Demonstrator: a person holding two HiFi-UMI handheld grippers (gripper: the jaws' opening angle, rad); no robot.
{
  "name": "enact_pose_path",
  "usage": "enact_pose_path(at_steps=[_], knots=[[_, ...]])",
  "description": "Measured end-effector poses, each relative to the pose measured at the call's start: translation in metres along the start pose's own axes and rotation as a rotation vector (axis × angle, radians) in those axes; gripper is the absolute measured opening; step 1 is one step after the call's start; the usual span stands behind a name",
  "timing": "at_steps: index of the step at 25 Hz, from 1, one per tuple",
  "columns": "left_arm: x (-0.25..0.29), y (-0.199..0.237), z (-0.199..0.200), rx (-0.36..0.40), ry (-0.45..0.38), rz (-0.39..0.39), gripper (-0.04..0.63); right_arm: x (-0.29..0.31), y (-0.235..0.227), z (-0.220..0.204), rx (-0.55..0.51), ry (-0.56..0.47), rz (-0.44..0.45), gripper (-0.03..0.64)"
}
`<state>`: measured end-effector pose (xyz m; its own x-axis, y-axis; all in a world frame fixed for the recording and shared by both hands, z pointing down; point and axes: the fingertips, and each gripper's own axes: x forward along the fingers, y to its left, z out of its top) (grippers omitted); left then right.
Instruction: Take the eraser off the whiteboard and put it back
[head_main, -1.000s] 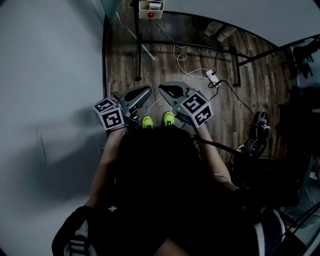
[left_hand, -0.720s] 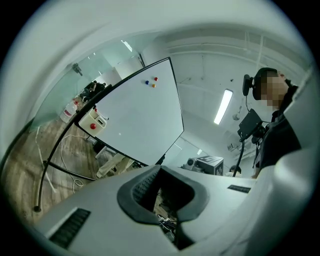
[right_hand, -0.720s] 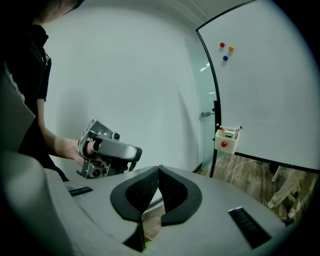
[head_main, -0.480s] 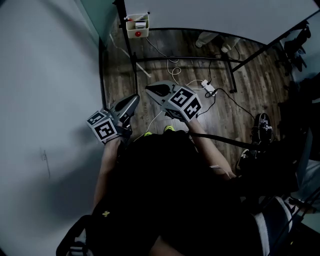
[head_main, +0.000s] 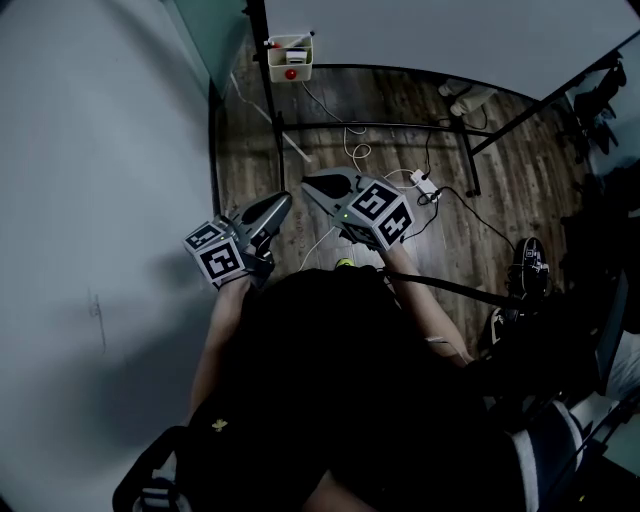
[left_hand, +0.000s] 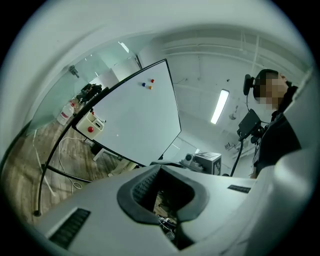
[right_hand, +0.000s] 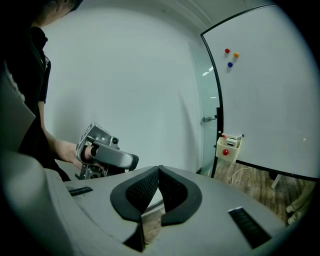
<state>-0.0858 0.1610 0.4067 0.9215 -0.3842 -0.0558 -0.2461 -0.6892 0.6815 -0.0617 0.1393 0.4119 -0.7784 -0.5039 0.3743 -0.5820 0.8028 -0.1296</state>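
left claw (left_hand: 160, 167) closed, empty | right claw (right_hand: 159, 169) closed, empty | risk: reaching white whiteboard (right_hand: 270, 100) unopened, I'd knock its cream plastic tray (right_hand: 227, 146)

Your whiteboard (head_main: 430, 30) stands ahead of you and runs off to your right, with the wall (head_main: 100, 200) close on your left. The little box (head_main: 290, 57) hangs at the board's lower left corner, right by the stand's post (head_main: 272, 120). The magnets (right_hand: 230, 56) sit high on the board, well above that box.

Down on the floor (head_main: 500, 180), a power strip (head_main: 425, 155) lies on your side of the stand's crossbar.

Your left gripper (head_main: 283, 200) and right gripper (head_main: 312, 183) hang side by side in front of you. Their tips are near each other but apart, and both point toward the board, well short of the box. The left one is nearer the wall.
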Motion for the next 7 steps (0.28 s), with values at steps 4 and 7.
enact_pose_path(at_steps=[4,7], knots=[[-0.0047,0.0002,-0.0003,-0.005,0.005,0.0,0.017,0.0033,0.004,-0.0005,0.005,0.002,-0.002,-0.002],[-0.0063,-0.0002,-0.0016,-0.009,0.01,-0.004,0.017,0.0043,0.0053,-0.001,0.008,0.004,-0.006,-0.002]])
